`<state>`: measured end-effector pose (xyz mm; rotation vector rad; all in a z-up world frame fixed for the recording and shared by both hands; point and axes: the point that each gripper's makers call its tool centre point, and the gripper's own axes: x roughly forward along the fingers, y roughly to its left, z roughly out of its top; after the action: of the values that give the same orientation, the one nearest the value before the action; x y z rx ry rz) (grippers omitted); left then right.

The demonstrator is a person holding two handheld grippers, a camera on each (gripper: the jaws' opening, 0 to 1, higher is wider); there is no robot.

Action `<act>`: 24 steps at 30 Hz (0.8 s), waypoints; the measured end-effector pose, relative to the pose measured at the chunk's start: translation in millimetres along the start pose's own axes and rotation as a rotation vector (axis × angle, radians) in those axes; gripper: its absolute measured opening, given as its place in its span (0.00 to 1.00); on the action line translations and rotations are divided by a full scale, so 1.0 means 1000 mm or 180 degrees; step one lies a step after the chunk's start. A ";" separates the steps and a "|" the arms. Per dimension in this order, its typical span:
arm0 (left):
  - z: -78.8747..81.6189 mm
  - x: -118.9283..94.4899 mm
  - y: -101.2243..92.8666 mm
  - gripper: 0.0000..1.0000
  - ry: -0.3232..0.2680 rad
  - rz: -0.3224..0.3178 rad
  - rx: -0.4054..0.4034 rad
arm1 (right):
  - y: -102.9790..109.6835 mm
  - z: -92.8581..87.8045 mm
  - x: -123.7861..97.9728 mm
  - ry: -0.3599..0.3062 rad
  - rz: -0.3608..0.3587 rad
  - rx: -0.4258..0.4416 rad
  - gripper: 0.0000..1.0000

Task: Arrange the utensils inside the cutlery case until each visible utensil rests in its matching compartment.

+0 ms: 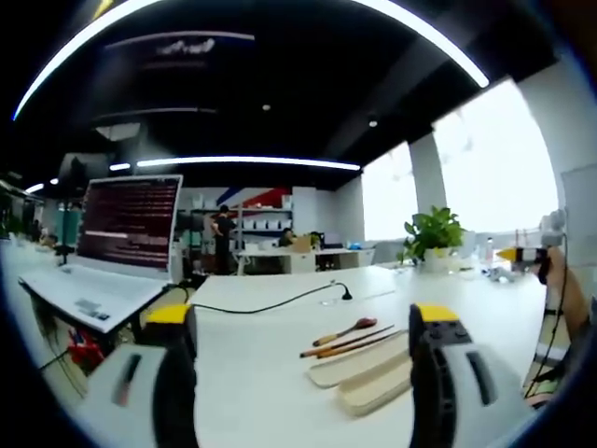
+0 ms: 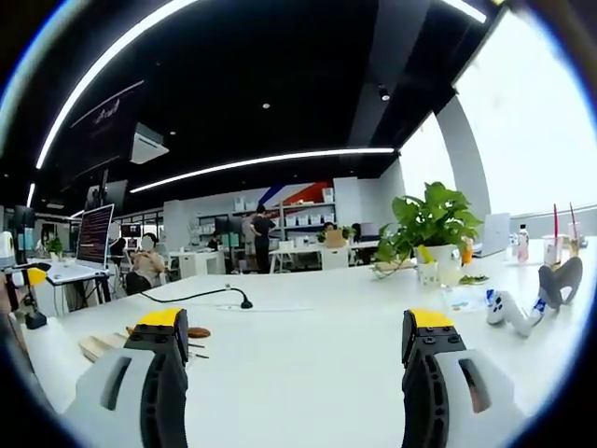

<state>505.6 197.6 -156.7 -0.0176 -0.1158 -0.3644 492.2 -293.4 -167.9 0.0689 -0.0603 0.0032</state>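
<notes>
Two sets of tongs are in your hands, and both stand wide with nothing between the jaws: the left tongs (image 1: 303,364) hang over bare white counter (image 1: 270,373), and the right tongs (image 2: 294,373) do the same in their own view. I judge you are at the very start, in the approach, with no utensil gripped yet.

Just beyond the left tongs, to their right side, lies the cutlery case (image 1: 368,373), two pale shallow trays side by side. Lying across its far end are the wooden spoon (image 1: 343,331) and the chopsticks (image 1: 350,343), close together and slanted; whether they sit in a compartment or only on the rim I cannot tell. In the right gripper view the same group shows at the far left, partly behind your left jaw.

Your next move, as I read it, is to bring the left tongs forward and right, down over the spoon handle, then narrow them on it.

Room is generous: open counter ahead and left. Farther off, mind the black cable (image 1: 270,303) crossing the counter, the laptop (image 1: 126,229) at the left edge and the potted plant (image 2: 424,229) beyond.
</notes>
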 end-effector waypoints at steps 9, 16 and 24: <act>-0.006 0.004 -0.008 1.00 0.0064 -0.0059 0.0052 | 0.004 -0.001 -0.002 0.0030 0.0019 0.0062 0.99; -0.009 0.006 -0.012 1.00 0.0099 -0.0046 0.0103 | 0.013 -0.001 0.002 -0.0003 0.0128 0.0157 0.99; -0.016 0.009 -0.009 1.00 0.0153 0.0004 0.0170 | 0.035 0.003 0.012 0.0005 0.0361 0.0165 0.99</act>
<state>512.7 185.4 -171.1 0.0439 -0.0781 -0.3603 503.6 -258.2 -161.3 0.1171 -0.0626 0.1180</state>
